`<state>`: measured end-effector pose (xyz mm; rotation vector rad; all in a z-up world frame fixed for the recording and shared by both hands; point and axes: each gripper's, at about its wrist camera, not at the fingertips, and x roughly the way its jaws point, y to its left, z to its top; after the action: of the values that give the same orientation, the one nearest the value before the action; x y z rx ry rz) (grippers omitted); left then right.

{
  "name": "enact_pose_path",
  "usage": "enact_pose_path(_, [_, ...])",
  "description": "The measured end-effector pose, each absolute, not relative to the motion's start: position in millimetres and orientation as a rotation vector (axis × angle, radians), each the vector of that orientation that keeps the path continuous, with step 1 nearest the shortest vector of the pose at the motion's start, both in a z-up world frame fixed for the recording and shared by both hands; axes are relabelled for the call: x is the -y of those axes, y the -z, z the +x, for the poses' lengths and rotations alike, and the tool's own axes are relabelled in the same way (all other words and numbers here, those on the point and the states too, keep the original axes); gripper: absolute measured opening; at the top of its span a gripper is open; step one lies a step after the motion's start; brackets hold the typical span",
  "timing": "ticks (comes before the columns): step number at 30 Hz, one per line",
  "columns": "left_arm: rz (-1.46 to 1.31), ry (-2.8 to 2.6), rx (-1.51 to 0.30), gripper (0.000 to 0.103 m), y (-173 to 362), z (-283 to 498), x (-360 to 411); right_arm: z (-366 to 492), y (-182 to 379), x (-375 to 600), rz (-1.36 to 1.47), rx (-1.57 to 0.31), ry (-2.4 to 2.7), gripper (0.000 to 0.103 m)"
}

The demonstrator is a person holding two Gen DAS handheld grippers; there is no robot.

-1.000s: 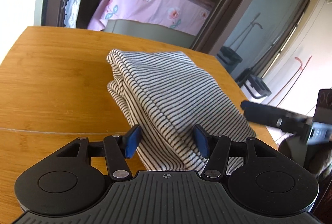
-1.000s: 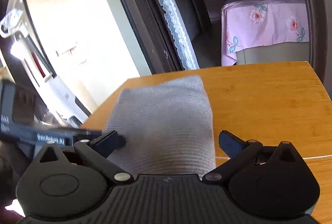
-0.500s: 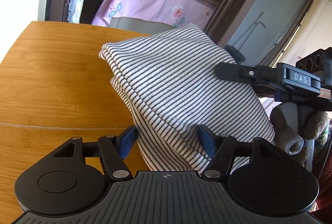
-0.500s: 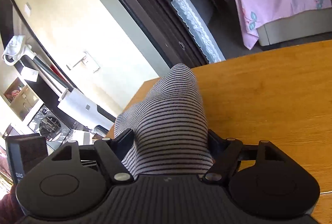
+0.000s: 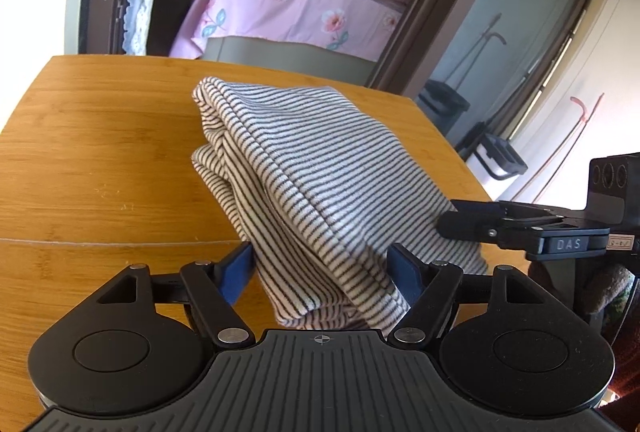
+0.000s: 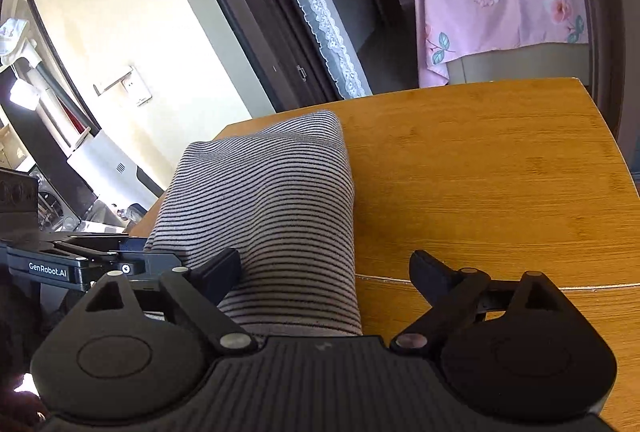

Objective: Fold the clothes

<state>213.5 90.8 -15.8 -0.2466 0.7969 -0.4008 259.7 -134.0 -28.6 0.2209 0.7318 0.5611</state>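
- Left wrist view: a folded striped garment (image 5: 304, 168), cream with thin dark stripes, lies in several layers on a wooden table (image 5: 100, 152).
- Its near end comes up between the blue-padded fingers (image 5: 236, 268) of the left gripper (image 5: 324, 268). Both pads touch the fabric, so this tool is pinching the cloth.
- At the right edge, the right gripper (image 5: 452, 222) reaches in from the side, and its black tip touches the garment's right edge. A "DAS" label shows on its body.
- Beyond the table stands a bed with a pink floral sheet (image 5: 288, 12), seen through a dark door frame.
- Right wrist view: the same striped garment (image 6: 272, 200) runs from the table's far left part towards the camera and under the tool's body.
- The right gripper (image 6: 326, 268) has its fingers spread apart. The left finger (image 6: 220, 270) touches the cloth; the right finger hangs over bare wooden table (image 6: 500, 172), apart from the fabric.
- At the left edge, the left gripper (image 6: 136, 252), marked "GenRobot.AI", meets the garment's side.
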Motion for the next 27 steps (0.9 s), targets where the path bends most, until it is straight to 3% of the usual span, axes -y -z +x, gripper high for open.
enact_pose_path(1, [-0.241,0.409,-0.795,0.076,17.8,212.1,-89.5,259.1,28.2,126.7,0.209,-0.718,-0.582,0.064])
enact_pose_path(2, [-0.234,0.410,-0.792,0.074,20.6,211.5,-89.0,260.1,27.8,118.6,0.191,-0.706,-0.593,0.060])
enact_pose_path(10, [-0.277,0.287,-0.749,0.071,25.7,224.9,-147.3,315.2,31.9,43.9,0.134,-0.678,-0.656,0.061])
enact_pose_path(15, [-0.278,0.175,-0.719,0.072,25.2,242.0,-193.3,353.1,37.1,-12.3,0.092,-0.645,-0.691,0.065])
enact_pose_path(22, [-0.203,0.053,-0.605,0.069,-15.0,240.0,-221.0,381.3,50.8,-42.1,0.119,-0.620,-0.693,0.084])
enact_pose_path(27, [-0.228,0.163,-0.506,0.076,-45.9,274.1,-228.1,386.0,54.4,-35.1,0.167,-0.641,-0.697,0.089])
